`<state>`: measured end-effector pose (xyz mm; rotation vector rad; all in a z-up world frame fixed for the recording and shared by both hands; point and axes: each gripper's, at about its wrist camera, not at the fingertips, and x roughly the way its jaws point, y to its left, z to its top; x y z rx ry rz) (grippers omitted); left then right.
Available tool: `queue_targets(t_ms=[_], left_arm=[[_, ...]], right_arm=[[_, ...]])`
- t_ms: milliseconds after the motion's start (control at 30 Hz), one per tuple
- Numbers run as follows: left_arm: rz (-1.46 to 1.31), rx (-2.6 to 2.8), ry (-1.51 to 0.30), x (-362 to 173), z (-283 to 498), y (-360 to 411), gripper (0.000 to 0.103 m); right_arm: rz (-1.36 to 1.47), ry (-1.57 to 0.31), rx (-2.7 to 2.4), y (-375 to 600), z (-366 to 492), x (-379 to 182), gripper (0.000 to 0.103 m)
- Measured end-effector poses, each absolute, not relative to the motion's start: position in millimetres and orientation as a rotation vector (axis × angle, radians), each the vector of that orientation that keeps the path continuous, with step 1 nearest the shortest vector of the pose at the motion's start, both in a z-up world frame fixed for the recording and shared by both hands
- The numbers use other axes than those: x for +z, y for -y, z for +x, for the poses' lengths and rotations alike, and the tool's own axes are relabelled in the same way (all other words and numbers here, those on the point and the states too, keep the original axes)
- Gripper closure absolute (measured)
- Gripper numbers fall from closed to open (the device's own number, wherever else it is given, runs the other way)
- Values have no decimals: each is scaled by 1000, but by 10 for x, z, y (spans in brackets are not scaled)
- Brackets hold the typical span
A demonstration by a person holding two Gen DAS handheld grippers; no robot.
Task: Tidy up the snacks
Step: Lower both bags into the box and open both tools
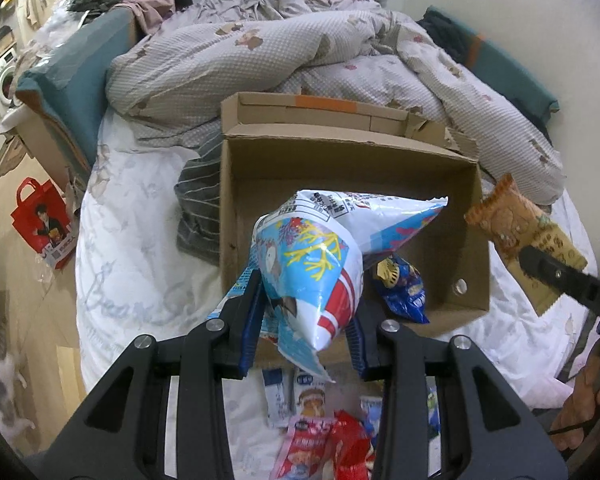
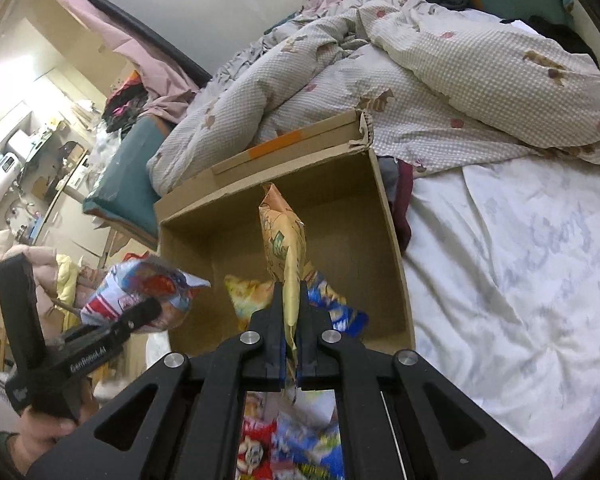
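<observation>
My left gripper [image 1: 306,312] is shut on a puffy white-and-blue snack bag [image 1: 320,256], held above the near edge of an open cardboard box [image 1: 352,160] on the bed. A dark blue snack packet [image 1: 404,290] lies inside the box. My right gripper [image 2: 290,312] is shut on a flat tan-and-yellow snack packet [image 2: 282,240], held upright over the same box [image 2: 376,240]; blue and yellow packets [image 2: 336,304] lie on the box floor. The left wrist view shows the right gripper [image 1: 548,268] with the tan packet [image 1: 512,228] at the box's right side. The left gripper [image 2: 140,316] with its bag [image 2: 140,292] appears in the right wrist view.
Several loose snack packets [image 1: 320,432] lie on the white sheet [image 1: 140,272] below the grippers. A crumpled checked duvet [image 1: 300,52] is piled behind the box. A red bag [image 1: 42,220] and a cat [image 1: 2,384] are on the floor at the left.
</observation>
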<state>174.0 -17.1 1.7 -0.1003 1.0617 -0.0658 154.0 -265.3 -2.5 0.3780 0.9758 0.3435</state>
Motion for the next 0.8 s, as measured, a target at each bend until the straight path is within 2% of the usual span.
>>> queue_targets(t_ms=[500,800], left_arm=[[-108,-78,-1119,-392,2007,233,70],[-77,-96,-1107,-421,2017,302,69]], right_arm=[[343,-1072,285,2593,1905,-663,100],[334,-1112,276,2537,1944,-791,100]])
